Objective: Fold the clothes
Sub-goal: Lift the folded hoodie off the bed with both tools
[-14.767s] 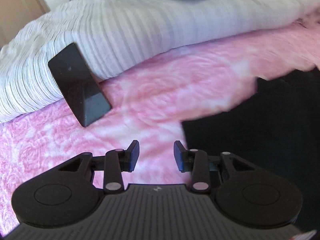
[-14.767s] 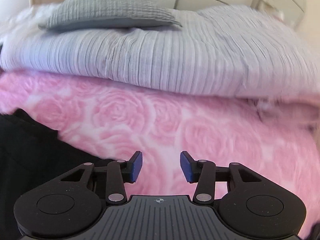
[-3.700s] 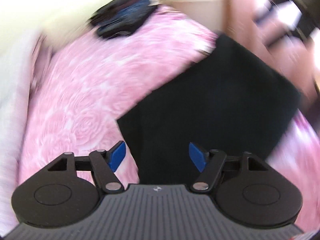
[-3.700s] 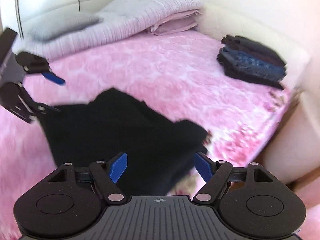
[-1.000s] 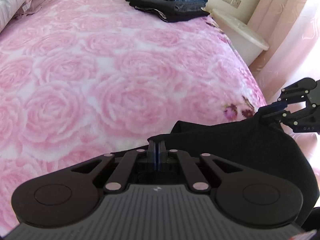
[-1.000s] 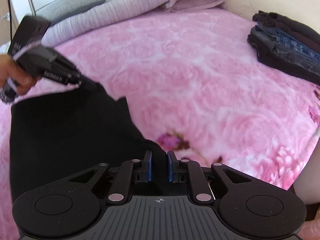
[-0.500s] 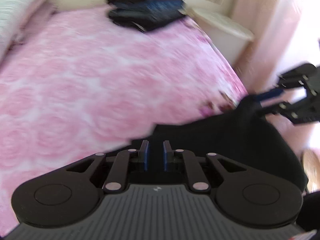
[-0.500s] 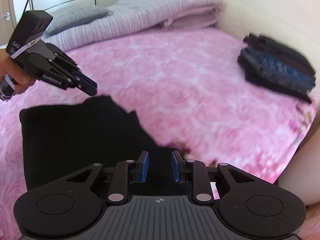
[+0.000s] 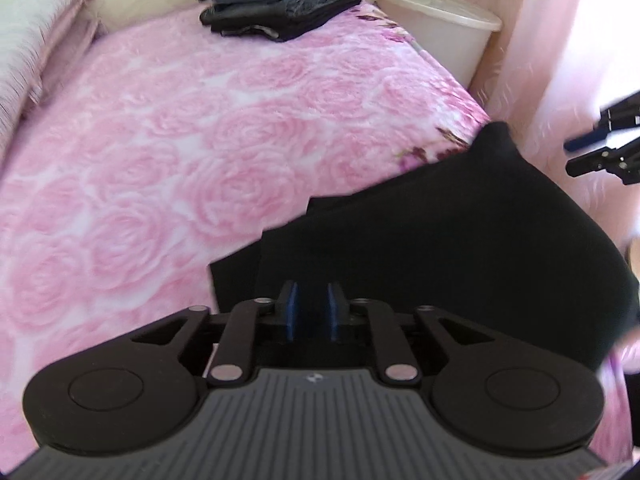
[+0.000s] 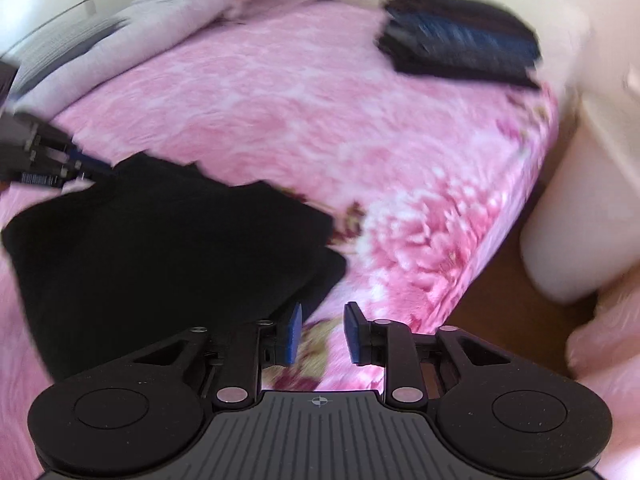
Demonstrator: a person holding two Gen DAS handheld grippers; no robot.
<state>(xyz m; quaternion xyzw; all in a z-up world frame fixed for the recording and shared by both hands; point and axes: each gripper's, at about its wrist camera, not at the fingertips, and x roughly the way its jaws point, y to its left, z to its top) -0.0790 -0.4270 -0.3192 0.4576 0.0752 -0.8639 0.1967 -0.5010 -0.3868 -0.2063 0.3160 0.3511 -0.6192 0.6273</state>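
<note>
A folded black garment (image 9: 460,232) lies on the pink rose blanket (image 9: 180,128) near the bed's edge. My left gripper (image 9: 312,294) hovers just over its near corner, blue pads a little apart, nothing pinched between them. My right gripper (image 10: 322,314) is open too, above the blanket (image 10: 320,100) just right of the black garment (image 10: 160,240), with only pink fabric showing in its gap. Each gripper shows in the other's view: the right gripper (image 9: 592,152) beyond the garment's far corner, the left gripper (image 10: 80,164) blurred at the garment's far left corner.
A stack of folded dark and blue clothes (image 9: 280,4) (image 10: 460,36) sits at the bed's far corner. A white round bin (image 9: 440,36) (image 10: 580,200) stands beside the bed, a pink curtain (image 9: 560,40) behind it. Grey striped bedding (image 10: 140,32) is piled at the head.
Both grippers were shut on the black garment a second ago; they have opened and let it go. The garment now lies flat on the bed and both grippers have pulled back slightly.
</note>
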